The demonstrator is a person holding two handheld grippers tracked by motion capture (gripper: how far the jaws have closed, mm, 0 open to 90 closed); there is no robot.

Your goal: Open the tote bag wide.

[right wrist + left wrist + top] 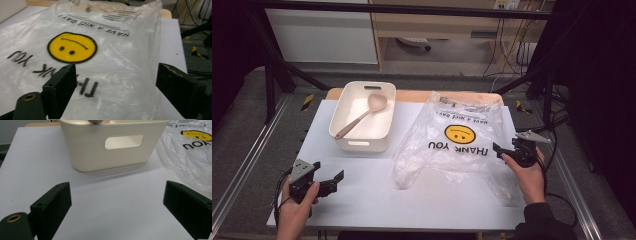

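2 open grippers, left gripper (331, 181) and right gripper (501, 151), flank the plastic bag (457, 140).

Bare table (377, 195) ahead of left gripper (329, 182); bin (362, 142) blocks beyond, bag (452, 140) crowds right side

Clear plastic bag (457, 142) with a yellow smiley and black "THANK YOU" print, lying flat and crinkled on the white table (372, 195), right of the cream bin (362, 117).
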